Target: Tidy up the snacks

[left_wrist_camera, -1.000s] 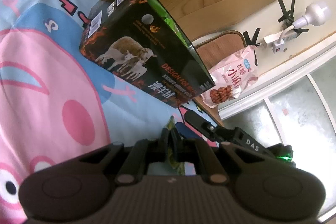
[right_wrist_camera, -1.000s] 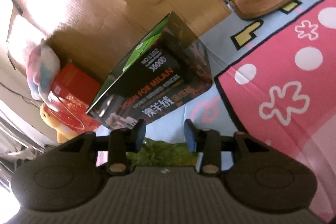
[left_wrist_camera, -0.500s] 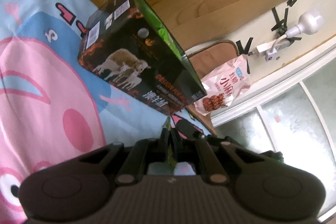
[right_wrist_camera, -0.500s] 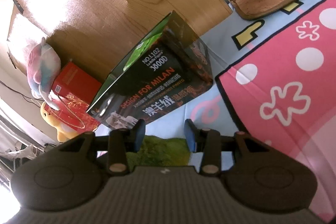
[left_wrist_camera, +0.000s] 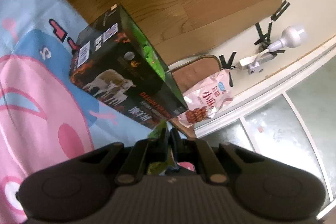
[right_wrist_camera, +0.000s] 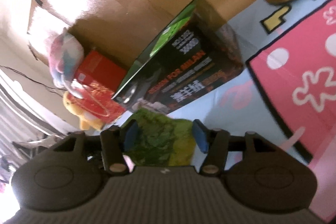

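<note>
Left wrist: one black box (left_wrist_camera: 126,85), one pink snack bag (left_wrist_camera: 206,103).

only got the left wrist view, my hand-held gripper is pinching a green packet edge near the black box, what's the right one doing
observer: The right hand-held gripper has just been opening its jaws. The green packet lies between its blue pads, which do not seem to press on it.
operator: anything past the black box i can't see
observer: A pastel plush toy leans over the red box beyond the black box.
operator: anything else there
observer: A yellow toy pokes out below that red box.
</note>
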Motion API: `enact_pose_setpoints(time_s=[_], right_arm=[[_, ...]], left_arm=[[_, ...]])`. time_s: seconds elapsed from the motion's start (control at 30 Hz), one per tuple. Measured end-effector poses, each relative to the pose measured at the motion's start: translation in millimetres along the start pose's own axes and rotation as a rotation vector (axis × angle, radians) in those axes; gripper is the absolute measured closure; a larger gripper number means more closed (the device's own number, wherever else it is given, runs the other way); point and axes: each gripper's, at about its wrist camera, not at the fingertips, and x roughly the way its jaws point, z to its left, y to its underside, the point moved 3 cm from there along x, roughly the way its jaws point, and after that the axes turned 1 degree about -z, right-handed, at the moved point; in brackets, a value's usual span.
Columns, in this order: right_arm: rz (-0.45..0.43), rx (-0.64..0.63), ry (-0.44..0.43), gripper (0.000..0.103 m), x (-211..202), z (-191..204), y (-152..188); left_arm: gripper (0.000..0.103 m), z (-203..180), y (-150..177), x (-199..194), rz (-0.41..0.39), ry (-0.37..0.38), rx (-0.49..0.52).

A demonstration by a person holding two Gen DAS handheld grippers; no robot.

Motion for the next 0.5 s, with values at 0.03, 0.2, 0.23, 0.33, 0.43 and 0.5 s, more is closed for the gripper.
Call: enact_pose_setpoints(time_s=[0.03, 0.2, 0.23, 0.33, 0.43, 0.5], right_arm=[[0.000, 0.005, -0.008, 0.041, 1, 1, 0], [0.040, 0.050, -0.098, 0.036, 3, 2, 2], [0.051, 0.060, -0.123, 0.036, 3, 3, 3], [0.069, 0.073, -0.180, 0.040, 2, 6, 3], [0.080, 0.053, -0.220, 0.053, 1, 13, 5], [0.084, 0.015, -0.231, 0.055, 0, 21, 7]], left_arm=[[0.099, -1, 0, -1, -0.003, 0.007, 0.000], [0.099, -6, -2, -5, -0.017, 0.059, 0.009], [0.099, -7, -2, -5, -0.017, 0.068, 0.011], [0.098, -10, -2, -7, -0.026, 0.083, 0.021], [0.098, -12, -2, -7, -0.031, 0.085, 0.027], [0.098, -12, -2, -7, -0.033, 0.090, 0.029]])
